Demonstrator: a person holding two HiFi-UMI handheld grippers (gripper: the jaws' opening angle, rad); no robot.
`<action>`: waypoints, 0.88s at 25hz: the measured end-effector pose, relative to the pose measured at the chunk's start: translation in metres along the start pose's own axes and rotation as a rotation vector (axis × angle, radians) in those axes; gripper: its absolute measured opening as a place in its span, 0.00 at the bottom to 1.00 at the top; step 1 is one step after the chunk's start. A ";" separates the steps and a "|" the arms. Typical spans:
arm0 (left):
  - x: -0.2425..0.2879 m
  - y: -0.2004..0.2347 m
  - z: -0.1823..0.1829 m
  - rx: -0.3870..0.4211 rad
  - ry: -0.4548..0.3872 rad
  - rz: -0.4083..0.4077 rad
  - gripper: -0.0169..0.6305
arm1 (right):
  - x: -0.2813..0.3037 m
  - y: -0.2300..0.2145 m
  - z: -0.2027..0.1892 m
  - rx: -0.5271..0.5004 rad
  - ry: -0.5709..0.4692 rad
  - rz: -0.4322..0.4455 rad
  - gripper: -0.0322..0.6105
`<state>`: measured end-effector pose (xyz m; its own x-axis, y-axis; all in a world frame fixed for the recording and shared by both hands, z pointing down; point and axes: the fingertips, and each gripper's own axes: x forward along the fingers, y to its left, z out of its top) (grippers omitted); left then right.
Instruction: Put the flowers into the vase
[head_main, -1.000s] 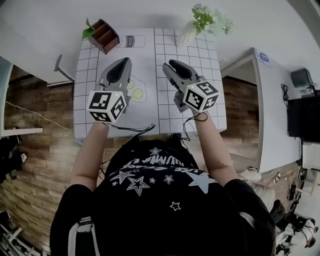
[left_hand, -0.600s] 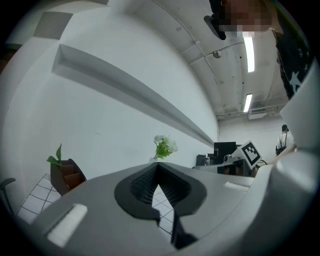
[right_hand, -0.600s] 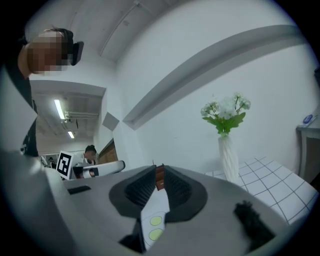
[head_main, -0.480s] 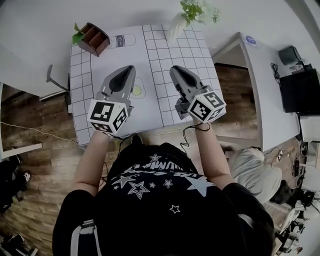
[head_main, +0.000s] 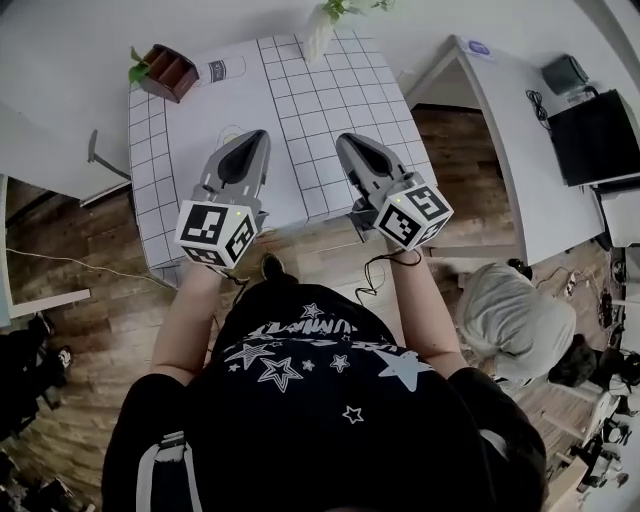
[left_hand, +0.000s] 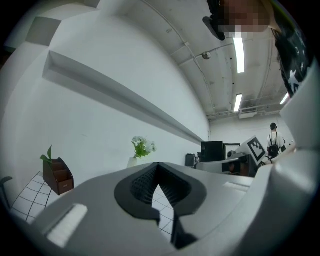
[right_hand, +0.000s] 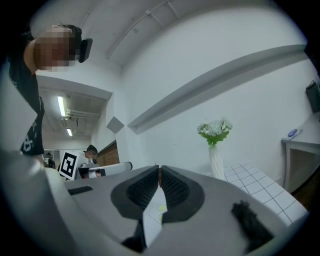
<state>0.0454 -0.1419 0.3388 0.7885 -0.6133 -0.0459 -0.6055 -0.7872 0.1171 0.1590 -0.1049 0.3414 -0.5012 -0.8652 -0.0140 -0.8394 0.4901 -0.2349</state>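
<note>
Flowers (head_main: 350, 6), white with green leaves, stand in the vase (head_main: 320, 38); the vase is white and tall, and it stands upright at the far edge of the tabletop (head_main: 300, 100), which has a white sheet with a grid of squares on it; the head view cuts off the top of the flowers, but both gripper views show them whole, sticking up out of the vase.

A small brown box (head_main: 168, 72) with a green leaf (head_main: 137, 70) sits well to the left of the vase, along the same far edge.

The left hand-held gripper (head_main: 257, 134) is well apart from the vase, on the side nearer the person; its jaws are closed tight, tip to tip, and nothing is between them.

The right hand-held gripper (head_main: 345, 140) is also well apart from the vase, on that same near side, and a little to the right of it; its jaws have just been closing; now the tips nearly meet, with only a thin slit left, and nothing is between them.

Both point level toward the wall behind the vase; neither one touches the flowers or the vase.
</note>
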 end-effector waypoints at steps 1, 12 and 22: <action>-0.007 -0.011 0.000 0.009 0.010 -0.008 0.04 | -0.011 0.005 0.000 0.005 -0.007 -0.003 0.09; -0.082 -0.082 0.002 0.060 0.054 0.002 0.04 | -0.105 0.052 -0.031 0.084 -0.054 -0.049 0.09; -0.117 -0.107 -0.019 0.074 0.094 -0.035 0.04 | -0.128 0.096 -0.052 0.010 0.016 -0.098 0.08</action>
<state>0.0194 0.0154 0.3506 0.8140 -0.5791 0.0451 -0.5807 -0.8130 0.0431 0.1319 0.0579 0.3710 -0.4198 -0.9073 0.0252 -0.8826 0.4016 -0.2445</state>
